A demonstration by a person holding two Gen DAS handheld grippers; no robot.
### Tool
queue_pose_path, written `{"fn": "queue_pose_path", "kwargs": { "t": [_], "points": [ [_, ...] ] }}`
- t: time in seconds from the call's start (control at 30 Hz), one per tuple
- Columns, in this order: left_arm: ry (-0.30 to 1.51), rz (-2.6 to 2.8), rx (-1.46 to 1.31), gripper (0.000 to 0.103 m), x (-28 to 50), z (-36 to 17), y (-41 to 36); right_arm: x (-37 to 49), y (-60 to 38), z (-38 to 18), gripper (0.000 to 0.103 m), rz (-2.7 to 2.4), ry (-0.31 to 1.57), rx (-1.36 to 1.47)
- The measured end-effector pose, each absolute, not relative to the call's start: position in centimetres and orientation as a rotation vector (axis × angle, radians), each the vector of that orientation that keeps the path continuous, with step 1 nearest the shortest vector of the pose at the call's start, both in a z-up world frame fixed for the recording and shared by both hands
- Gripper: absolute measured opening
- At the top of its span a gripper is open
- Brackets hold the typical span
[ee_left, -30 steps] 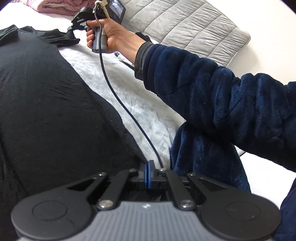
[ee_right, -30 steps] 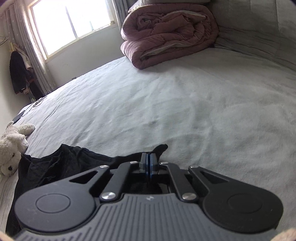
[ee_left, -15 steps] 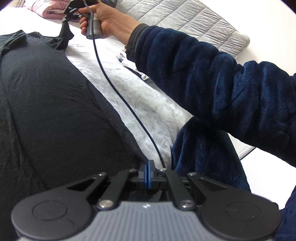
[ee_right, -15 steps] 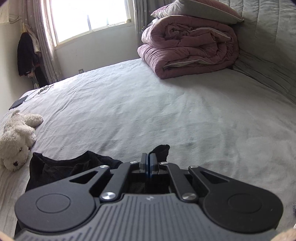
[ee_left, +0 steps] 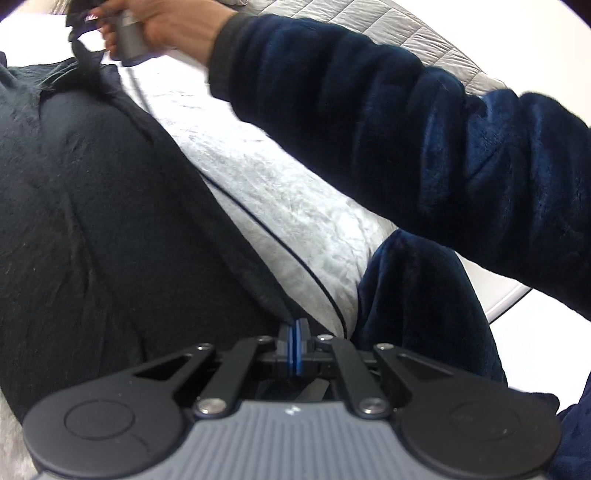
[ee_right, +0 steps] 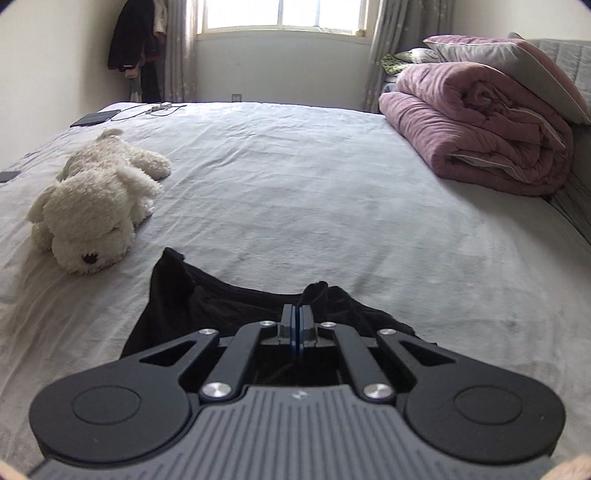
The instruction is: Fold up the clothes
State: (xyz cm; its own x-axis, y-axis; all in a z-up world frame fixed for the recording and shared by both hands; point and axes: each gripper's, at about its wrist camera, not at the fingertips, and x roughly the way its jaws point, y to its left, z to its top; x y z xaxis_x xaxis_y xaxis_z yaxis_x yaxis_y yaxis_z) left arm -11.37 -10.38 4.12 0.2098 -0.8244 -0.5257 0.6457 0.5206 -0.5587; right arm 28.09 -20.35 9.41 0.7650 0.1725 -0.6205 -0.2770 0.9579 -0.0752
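Black garment [ee_left: 85, 221] lies spread on the grey bed sheet [ee_right: 295, 177], filling the left wrist view from 6 to 11 o'clock. Long axis runs from the near hem at 6 o'clock up to the far end at about 11 o'clock, right edge slanting along the same line.

Left gripper [ee_left: 294, 345] at 6 o'clock, jaws clenched on the garment's near edge; blue pads pressed together with the cloth running into them. Right gripper [ee_right: 296, 328] also clamped tight, a black tip of the cloth poking up just past the pads at 12 o'clock of them. In the left view the right hand [ee_left: 166, 22] sits at 11 o'clock gripping its handle, blue fleece sleeve [ee_left: 388, 122] crossing from 3 o'clock, thin cable [ee_left: 258, 229] trailing over the sheet beside the garment.

Versus a second ago: right hand has slid further toward the top-left of the left view, dragging the garment's far corner inward over the body. Right view has swung round; plush dog [ee_right: 96, 206] now big at 9 o'clock, pink rolled quilt [ee_right: 480, 125] shifted to 2 o'clock, window now at 12. Both grips unchanged. Left view blurrier, barely shifted.
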Motion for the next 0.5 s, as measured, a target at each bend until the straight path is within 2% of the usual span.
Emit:
{"fn": "queue_pose_path", "kwargs": {
  "t": [0.33,0.5],
  "points": [
    [0.892,-1.057,-0.208,0.002,-11.9,3.7,-10.5,28.9,-15.7,8.4,0.001,0.273,0.662,-0.190],
    [0.793,-1.093,-0.233,0.002,-12.9,5.0,-9.8,29.0,-16.1,9.3,0.001,0.275,0.621,-0.152]
  ]
}}
